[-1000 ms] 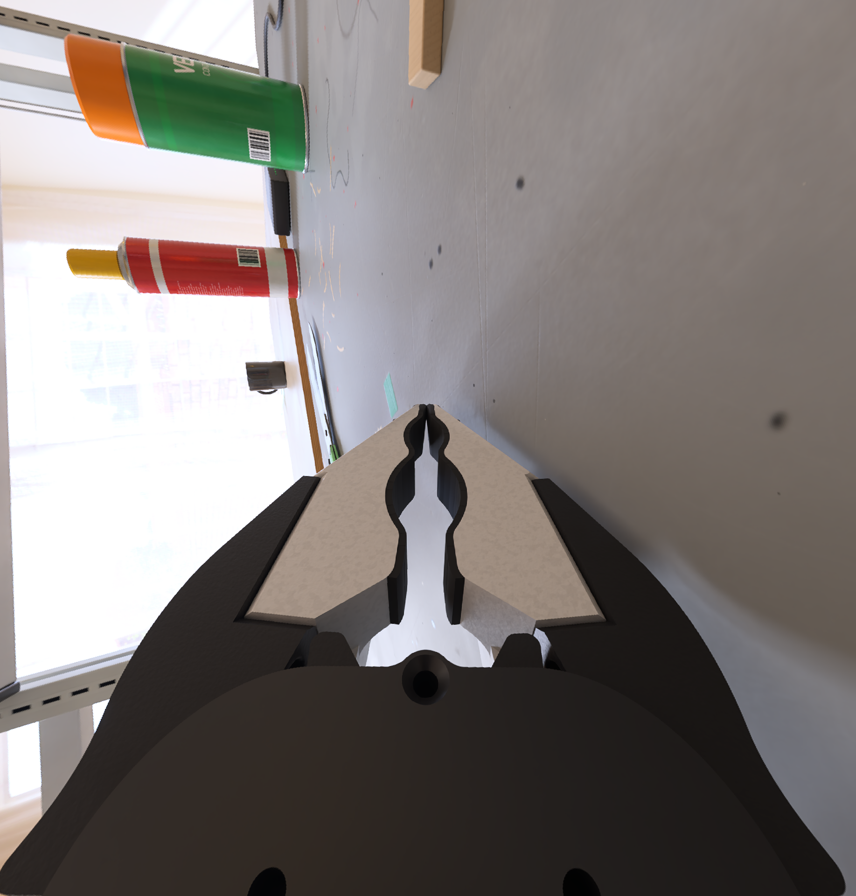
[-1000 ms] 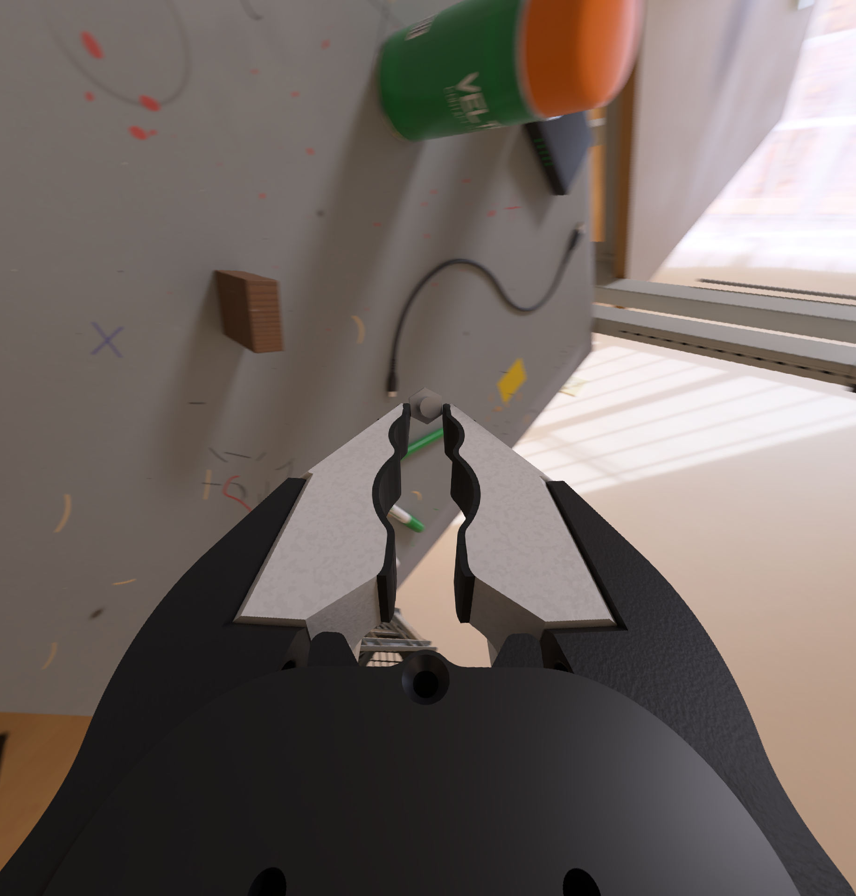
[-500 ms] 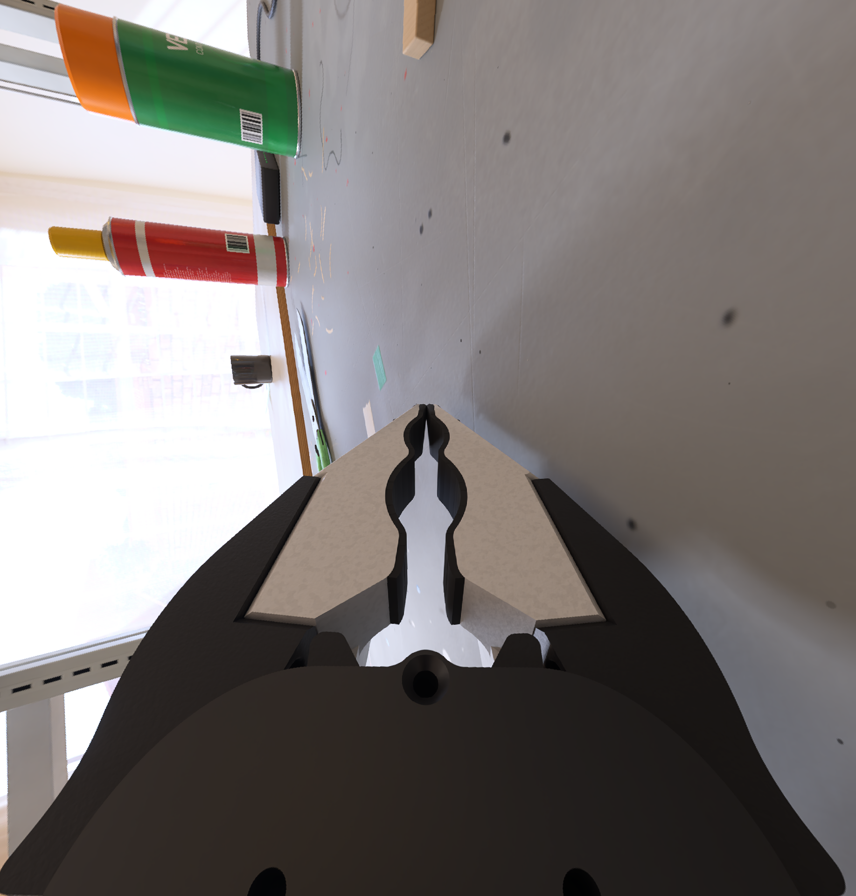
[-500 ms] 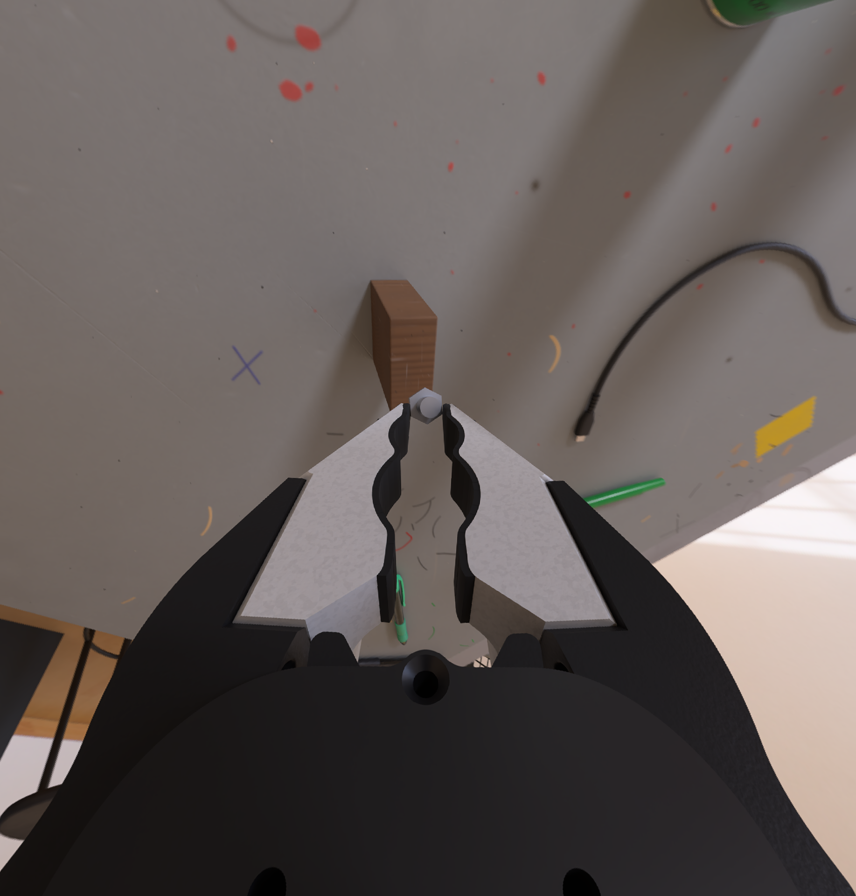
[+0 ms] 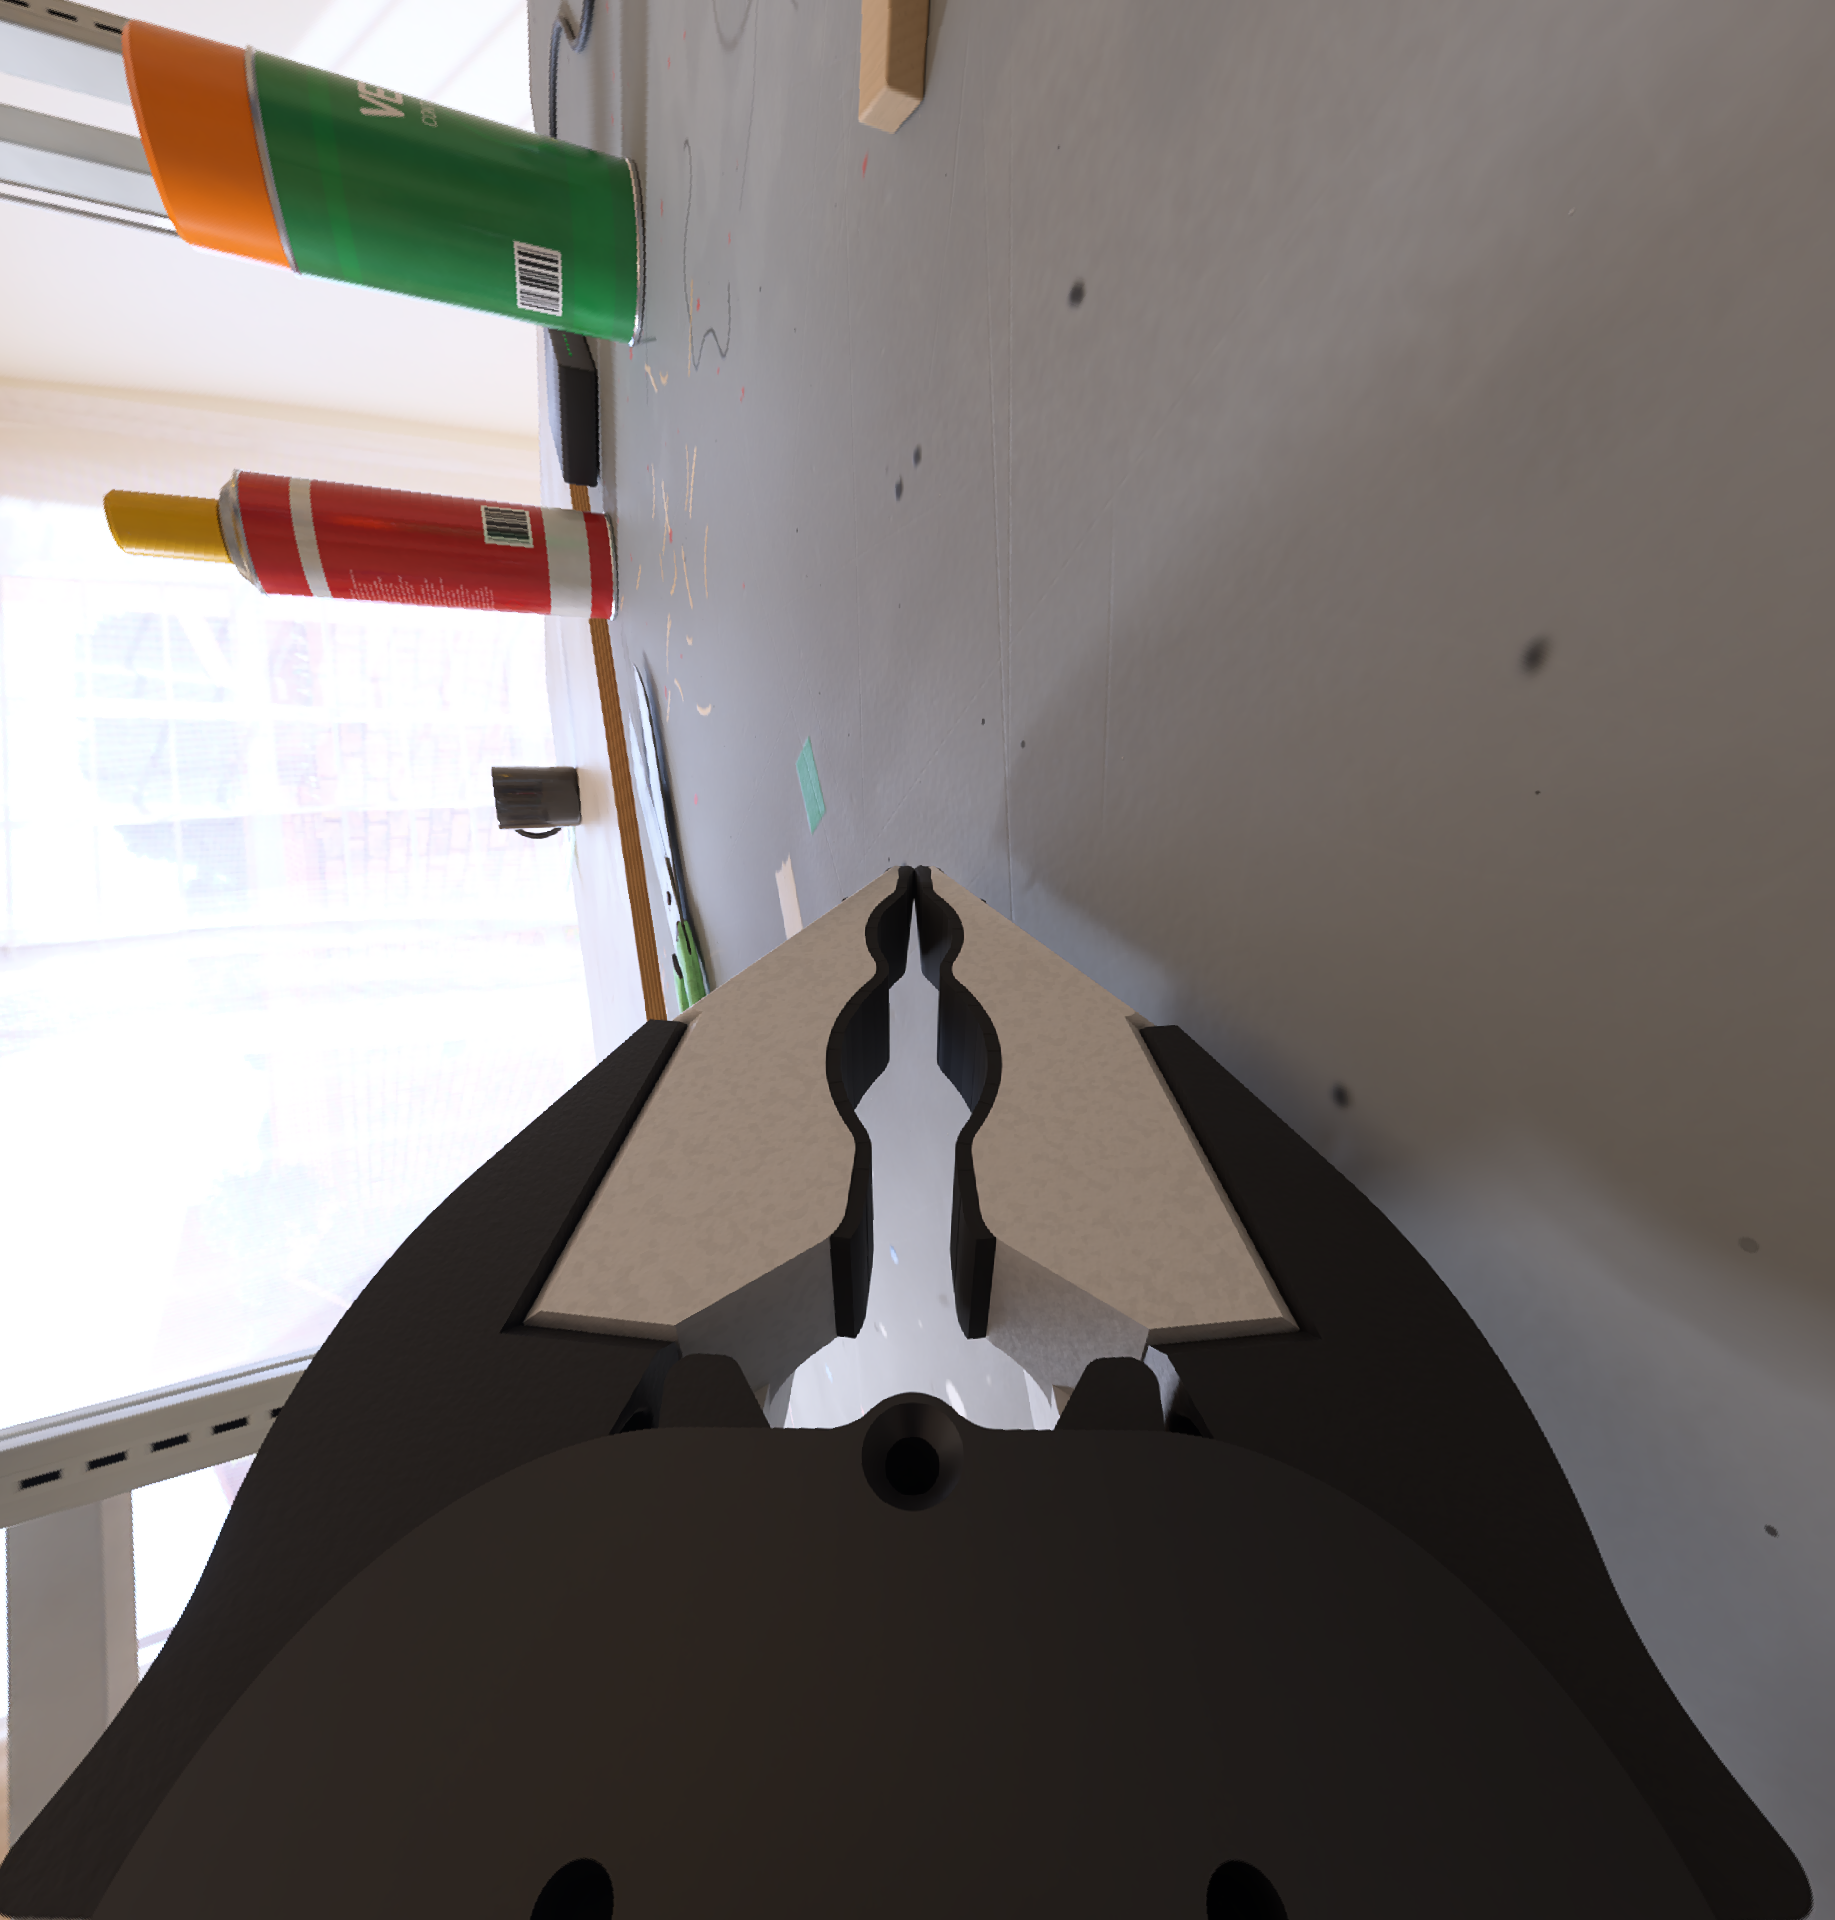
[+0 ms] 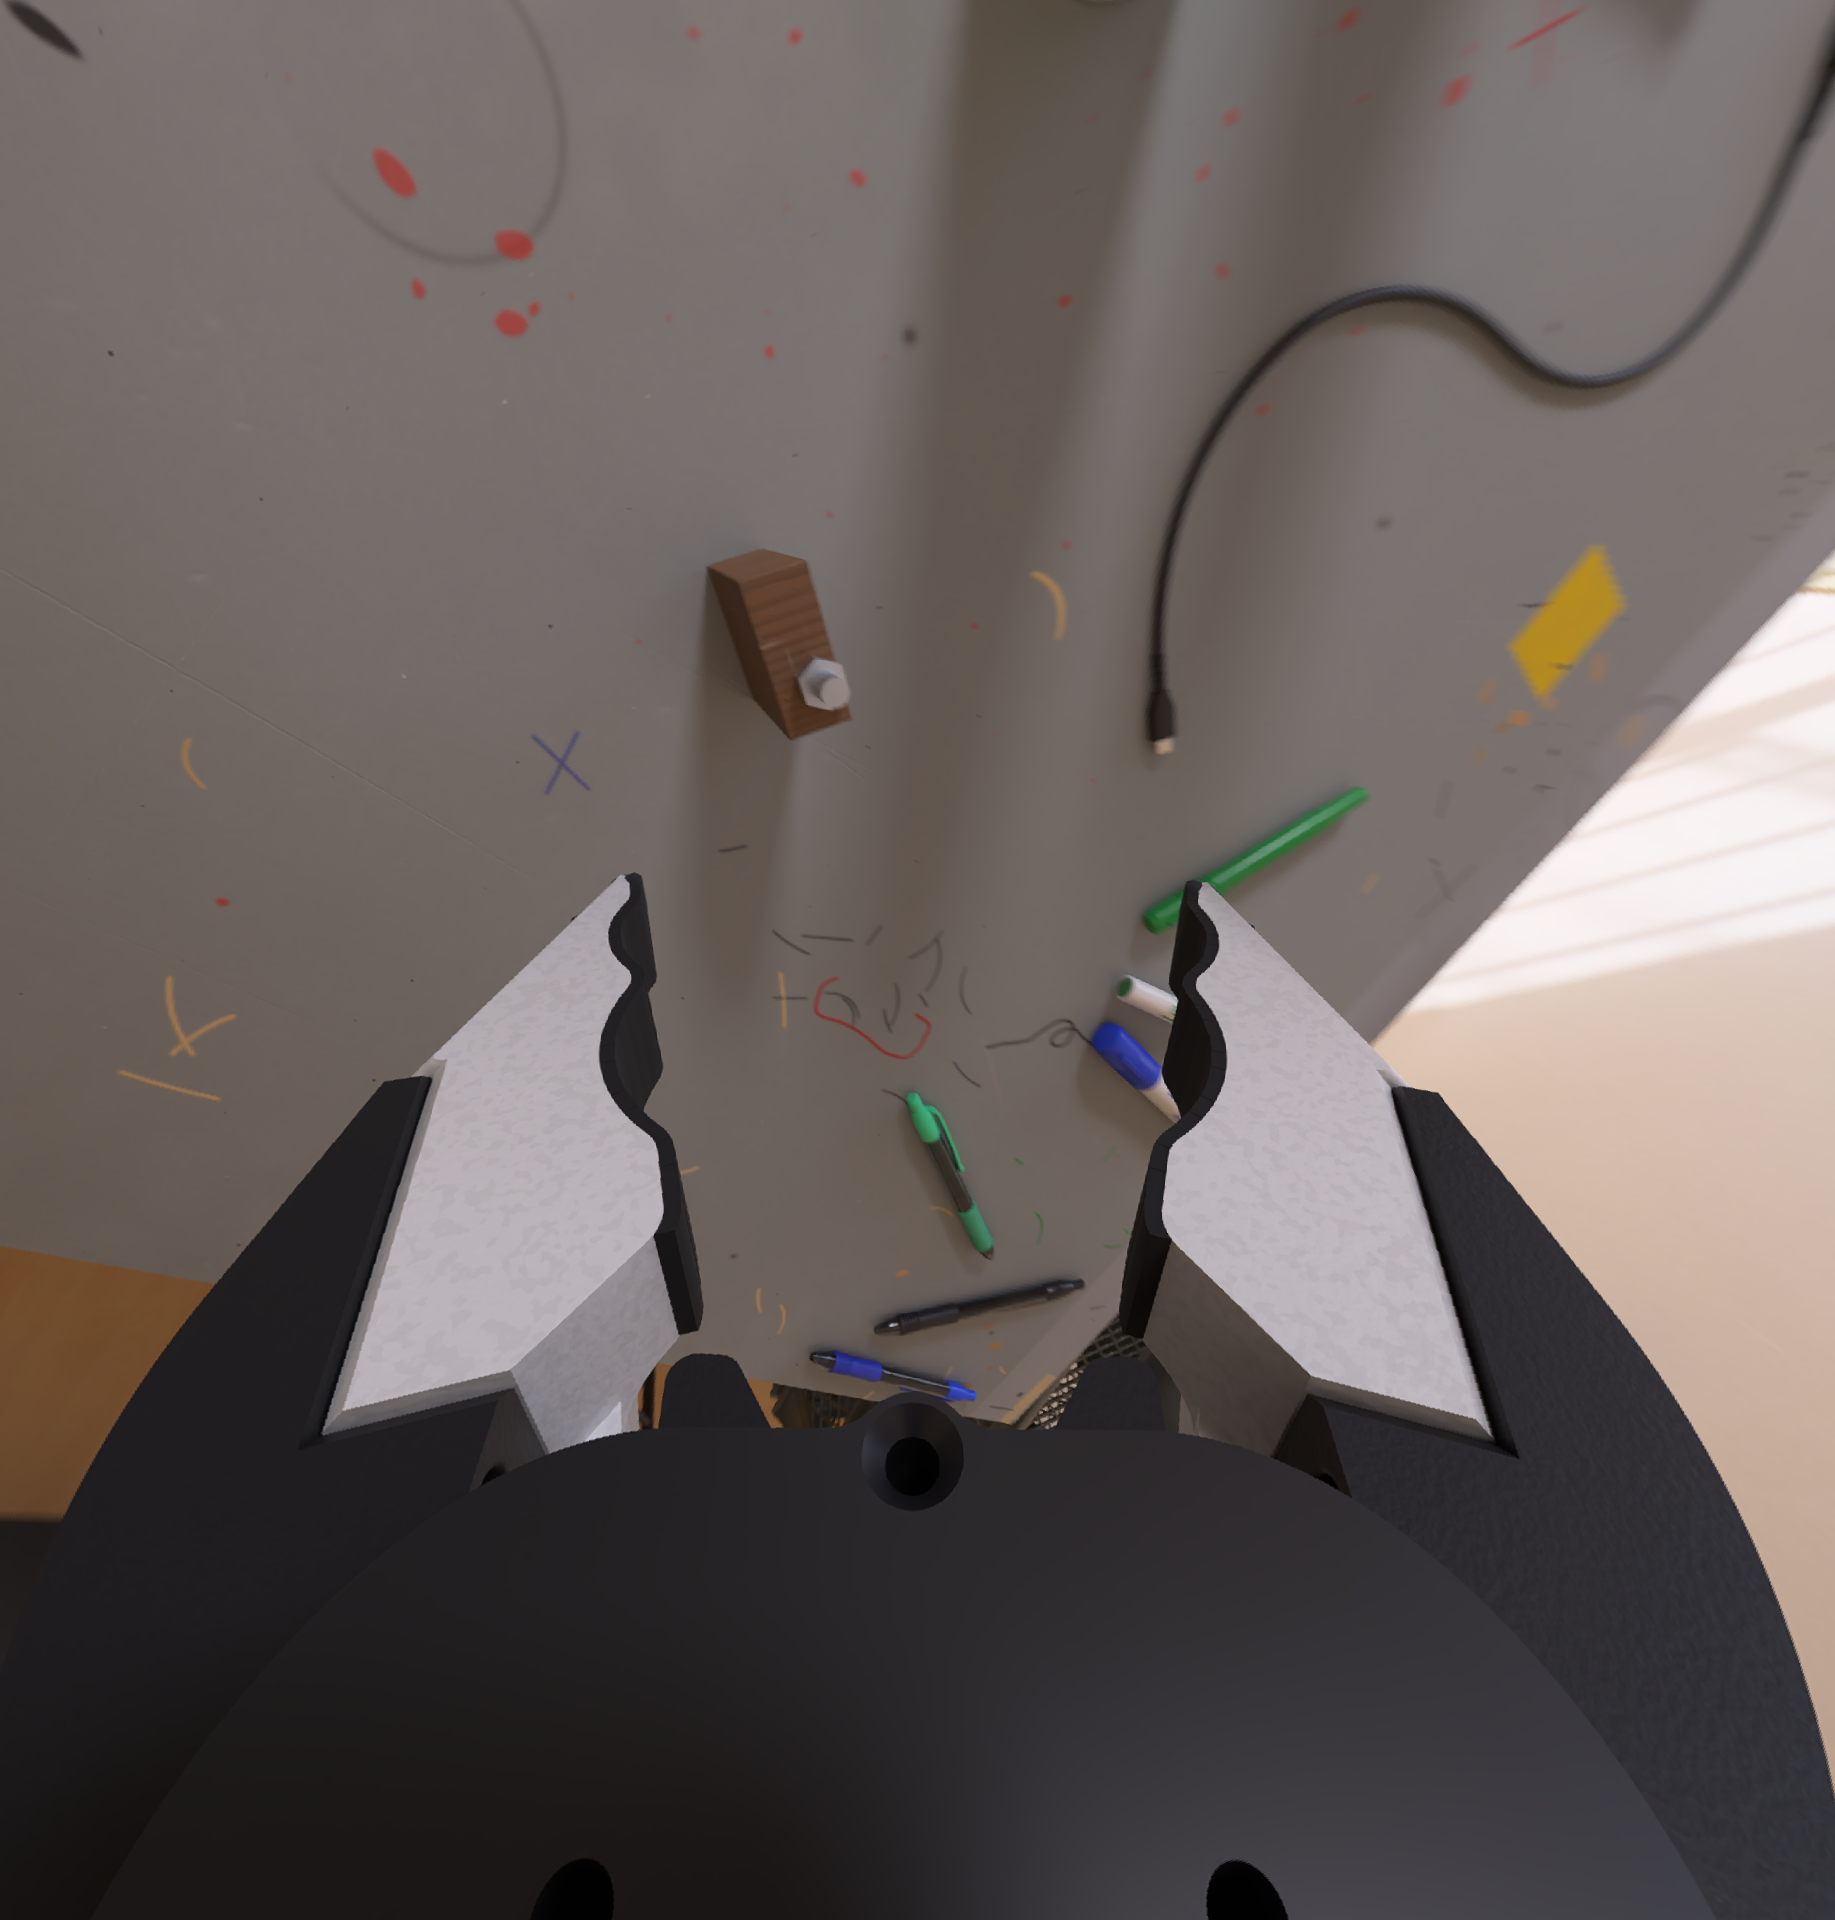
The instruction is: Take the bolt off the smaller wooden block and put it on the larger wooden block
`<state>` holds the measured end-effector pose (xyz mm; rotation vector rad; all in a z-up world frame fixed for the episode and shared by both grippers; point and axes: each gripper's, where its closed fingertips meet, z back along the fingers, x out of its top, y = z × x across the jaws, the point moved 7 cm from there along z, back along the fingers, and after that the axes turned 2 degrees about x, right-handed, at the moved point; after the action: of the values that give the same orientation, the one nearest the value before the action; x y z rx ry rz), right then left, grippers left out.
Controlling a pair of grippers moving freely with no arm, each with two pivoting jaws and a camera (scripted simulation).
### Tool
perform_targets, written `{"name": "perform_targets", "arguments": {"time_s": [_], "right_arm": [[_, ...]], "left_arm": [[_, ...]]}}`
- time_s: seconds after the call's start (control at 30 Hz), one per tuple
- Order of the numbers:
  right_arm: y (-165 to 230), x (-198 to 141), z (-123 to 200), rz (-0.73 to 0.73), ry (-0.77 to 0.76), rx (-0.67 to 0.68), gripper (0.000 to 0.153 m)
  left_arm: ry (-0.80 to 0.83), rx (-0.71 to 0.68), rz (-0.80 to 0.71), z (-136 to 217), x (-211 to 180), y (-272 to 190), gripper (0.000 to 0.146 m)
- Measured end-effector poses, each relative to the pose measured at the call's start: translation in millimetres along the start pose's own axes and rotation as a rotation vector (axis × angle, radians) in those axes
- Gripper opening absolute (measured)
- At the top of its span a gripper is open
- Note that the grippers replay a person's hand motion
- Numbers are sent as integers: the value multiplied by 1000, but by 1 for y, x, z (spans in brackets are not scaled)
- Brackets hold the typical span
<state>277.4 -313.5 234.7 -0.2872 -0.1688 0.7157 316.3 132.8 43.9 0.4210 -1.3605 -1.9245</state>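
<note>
**Bolt on dark block, right tongs clear**

While the right tongs gape wide and empty, we see the bolt sitting on the dark block, near its lower end, well apart from the tips. Left tongs are pinched together on nothing, out over the bench; a pale block lies far ahead of them. We cannot tell which block is the larger. Risks, as we judge them: the bolt sits close to the block's edge, so a nudge from either tip could roll it off; pens and a cable lie nearby to snag.
</note>
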Motion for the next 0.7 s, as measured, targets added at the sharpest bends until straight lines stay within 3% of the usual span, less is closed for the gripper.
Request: {"name": "perform_targets", "arguments": {"time_s": [0.27, 0.43, 0.6, 0.7], "right_arm": [[13, -11, 62, 66, -104, -290, 99], [17, 0, 67, 233, -58, -469, 75], [21, 7, 42, 339, 197, -285, 72], [15, 9, 35, 162, 212, -25, 81]], "left_arm": [[-3, -1, 3, -1, 1, -1, 0], [-5, -1, 5, -3, 2, -2, 0], [-3, -3, 10, -4, 1, -2, 0], [-1, -4, 13, -5, 1, -2, 0]]}}
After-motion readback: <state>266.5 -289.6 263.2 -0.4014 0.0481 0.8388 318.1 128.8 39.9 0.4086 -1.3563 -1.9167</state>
